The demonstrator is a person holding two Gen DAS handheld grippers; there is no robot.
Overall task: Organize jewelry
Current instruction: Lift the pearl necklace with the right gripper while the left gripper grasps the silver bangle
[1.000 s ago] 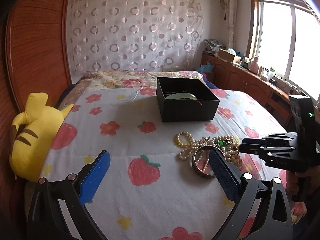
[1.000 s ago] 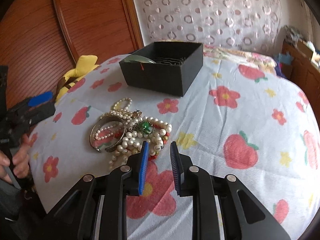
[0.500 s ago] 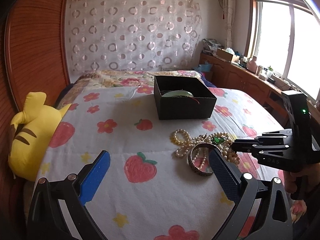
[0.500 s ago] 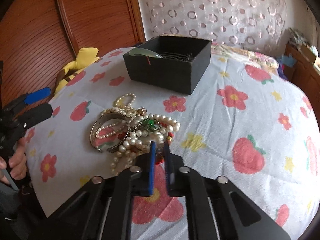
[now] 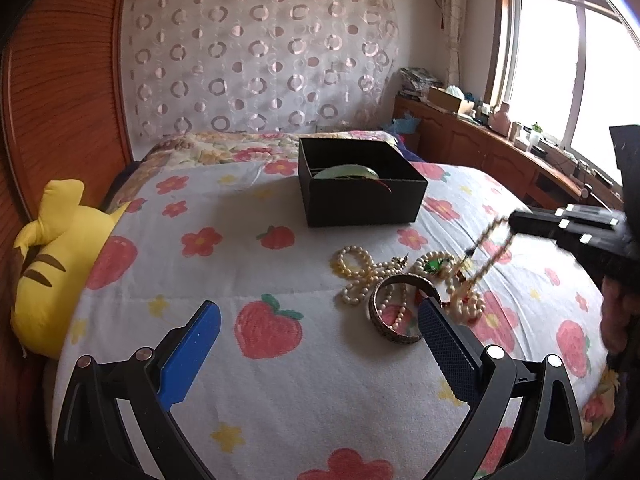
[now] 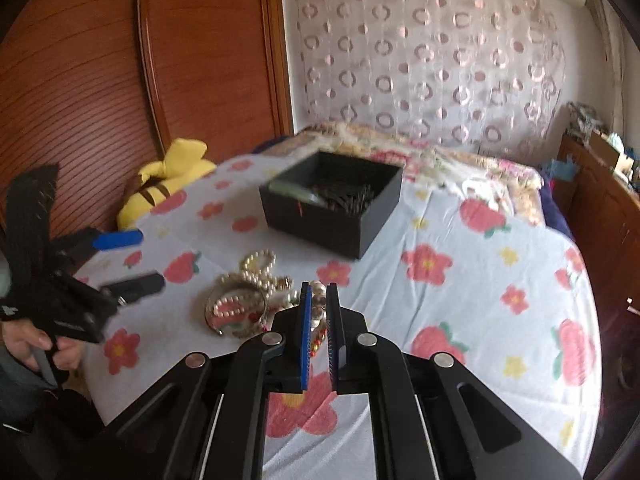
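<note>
Right gripper point(image 6: 319, 292) clamped on bead necklace point(image 5: 486, 254); strand hangs slanting down to jewelry pile point(image 5: 400, 280). Left gripper point(image 5: 318, 322) spread apart.

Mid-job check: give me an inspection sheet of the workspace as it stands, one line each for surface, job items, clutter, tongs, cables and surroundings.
Surface: bedspread printed with strawberries and flowers.
Job's things: black box open, a pale green piece inside; jewelry pile of pearl strands with a metal bangle; one beaded strand lifted off the pile.
Clutter: yellow plush toy at the bed's edge.
Tongs: left tongs open, holding nothing; right tongs shut on the beaded strand.
Cables: nothing seen.
Surroundings: wooden headboard, patterned curtain, window, cluttered wooden cabinet.
</note>
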